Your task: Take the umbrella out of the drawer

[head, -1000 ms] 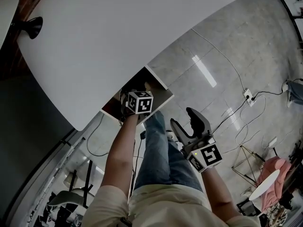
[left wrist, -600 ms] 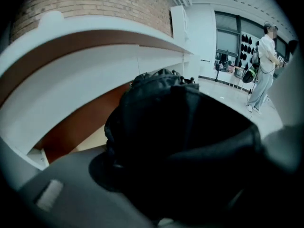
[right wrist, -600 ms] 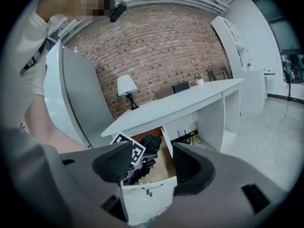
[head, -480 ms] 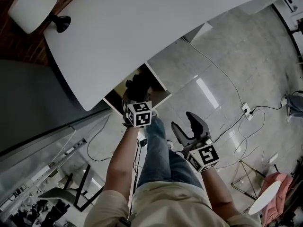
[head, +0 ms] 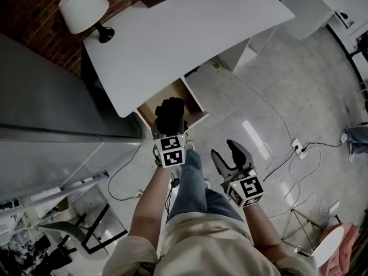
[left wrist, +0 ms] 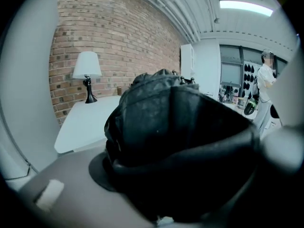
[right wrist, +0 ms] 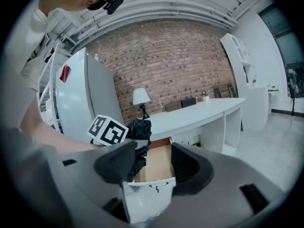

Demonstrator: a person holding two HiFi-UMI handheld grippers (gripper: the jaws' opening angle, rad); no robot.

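Gripping the folded black umbrella (head: 171, 112), the left gripper (head: 168, 132) has its jaws clamped on the bundle. The umbrella sits above the open drawer (head: 195, 103), at 12 o'clock of the gripper's cube, and appears clear of the rim. The right gripper (head: 228, 153), at 4 o'clock of the left, holds nothing; its jaws are closing on air.

Recommendation: carry the umbrella toward 6 o'clock, away from the desk (head: 172, 45) edge. Hold the clamp firm, as the soft fabric may slip. Watch for loose folds snagging the drawer front.
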